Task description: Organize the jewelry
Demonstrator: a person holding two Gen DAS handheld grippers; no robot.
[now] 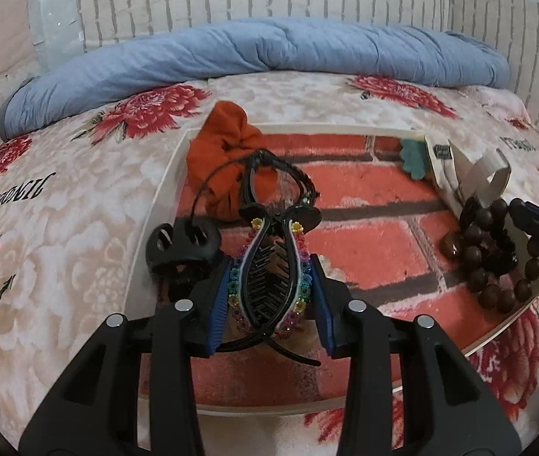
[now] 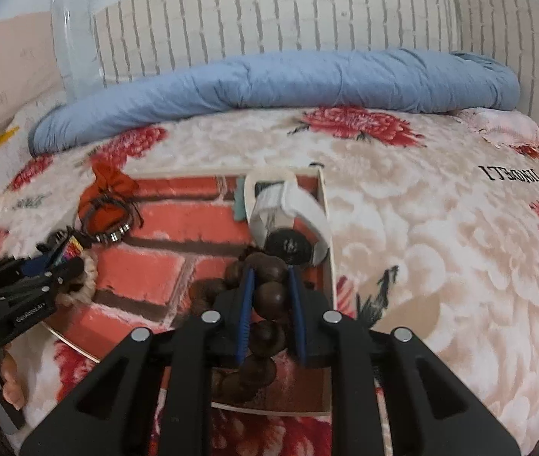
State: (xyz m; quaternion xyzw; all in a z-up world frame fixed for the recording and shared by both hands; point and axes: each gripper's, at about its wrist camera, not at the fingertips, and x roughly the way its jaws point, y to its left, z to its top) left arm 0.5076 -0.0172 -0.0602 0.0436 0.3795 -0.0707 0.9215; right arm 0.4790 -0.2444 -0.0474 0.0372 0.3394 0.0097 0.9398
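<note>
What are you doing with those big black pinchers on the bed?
A person is sorting jewelry in a tray with a brick-pattern floor, set on a flowery blanket. The left gripper is clamped on a colorful beaded hair clip above the tray. The right gripper pinches a string of brown wooden beads at the tray's other side. An orange scrunchie, a black bracelet and a white-strapped watch lie in the tray.
</note>
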